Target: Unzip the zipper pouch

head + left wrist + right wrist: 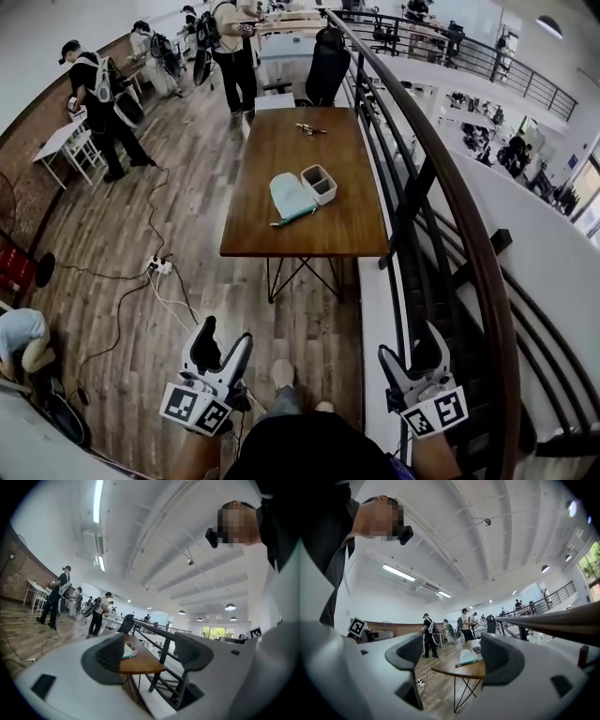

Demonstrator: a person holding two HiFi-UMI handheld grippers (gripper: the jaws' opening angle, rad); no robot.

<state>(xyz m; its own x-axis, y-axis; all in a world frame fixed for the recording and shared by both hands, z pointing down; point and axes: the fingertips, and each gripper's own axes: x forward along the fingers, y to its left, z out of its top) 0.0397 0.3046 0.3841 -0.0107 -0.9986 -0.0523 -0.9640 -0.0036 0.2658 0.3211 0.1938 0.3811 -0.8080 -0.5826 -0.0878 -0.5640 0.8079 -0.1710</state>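
Observation:
The zipper pouch (pixel 292 196), pale teal with a darker zipper edge, lies flat near the middle of a wooden table (pixel 281 150), well ahead of me. Both grippers hang low at the near edge of the head view, far short of the table. My left gripper (pixel 227 334) is open and holds nothing. My right gripper (pixel 410 342) is open too, with nothing between its jaws. In the right gripper view the pouch (pixel 467 656) shows small and distant between the open jaws. The left gripper view catches only a sliver of the pouch (pixel 126 656) beside the left jaw.
A white box-like container (pixel 319 184) stands right beside the pouch, and small items (pixel 309 128) lie at the table's far end. A dark metal railing (pixel 441 187) runs along the right. A power strip (pixel 159 266) with cables lies on the wooden floor. Several people stand at the back left.

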